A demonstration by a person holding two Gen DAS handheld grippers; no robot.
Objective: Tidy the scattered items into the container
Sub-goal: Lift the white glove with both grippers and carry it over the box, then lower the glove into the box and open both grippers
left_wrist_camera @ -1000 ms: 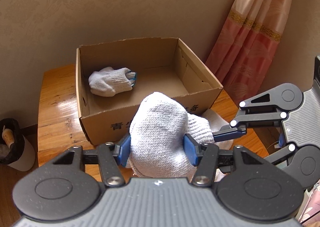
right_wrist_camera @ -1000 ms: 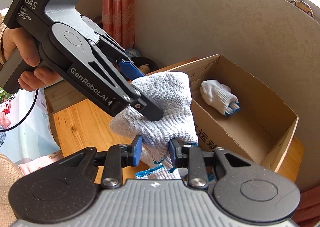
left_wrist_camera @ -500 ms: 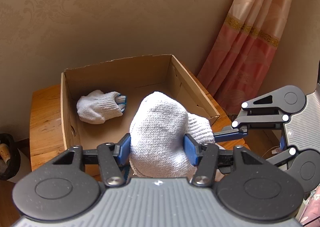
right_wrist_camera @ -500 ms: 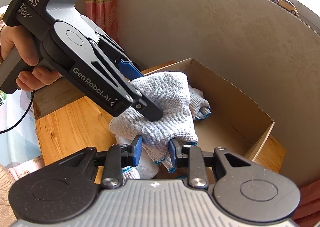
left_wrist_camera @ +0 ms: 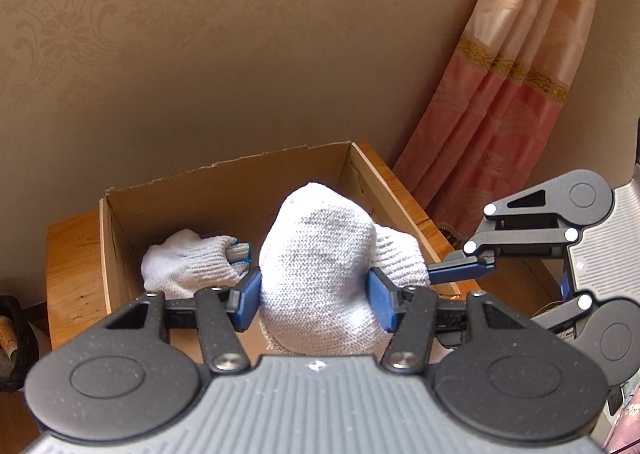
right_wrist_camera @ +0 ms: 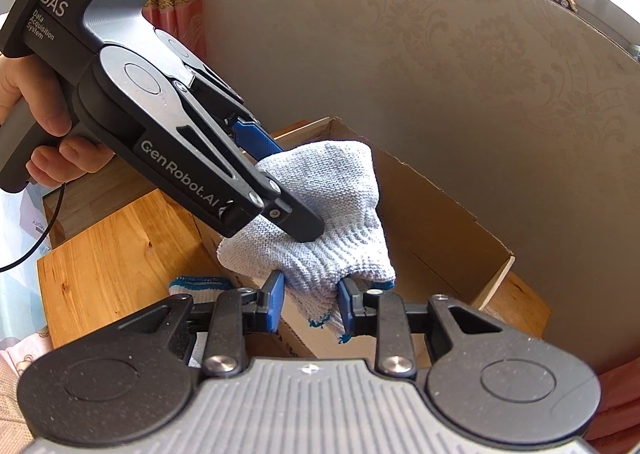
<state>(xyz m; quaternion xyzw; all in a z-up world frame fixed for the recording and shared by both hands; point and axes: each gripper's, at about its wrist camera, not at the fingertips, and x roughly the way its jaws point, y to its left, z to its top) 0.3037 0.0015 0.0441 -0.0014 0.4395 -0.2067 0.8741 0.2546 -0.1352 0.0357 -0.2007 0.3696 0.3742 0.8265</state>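
Observation:
A white knitted glove (left_wrist_camera: 320, 254) hangs over the open cardboard box (left_wrist_camera: 224, 181), held from two sides. My left gripper (left_wrist_camera: 314, 296) is shut on its bulky body. My right gripper (right_wrist_camera: 310, 304) is shut on its blue-trimmed cuff end (right_wrist_camera: 320, 282). In the right wrist view the left gripper (right_wrist_camera: 294, 189) comes in from the upper left, a hand (right_wrist_camera: 36, 109) on its handle. A second white glove (left_wrist_camera: 188, 264) lies rolled up on the box floor at the left. Another blue-edged glove (right_wrist_camera: 198, 284) rests on the table beside the box.
The box (right_wrist_camera: 440, 221) stands on a wooden table (right_wrist_camera: 116, 250) against a patterned beige wall. Pink curtains (left_wrist_camera: 500, 101) hang at the right. A dark bin (left_wrist_camera: 14, 338) stands on the floor left of the table.
Both grippers have carried the glove forward, from in front of the box to over its opening. The grip on it has not changed.

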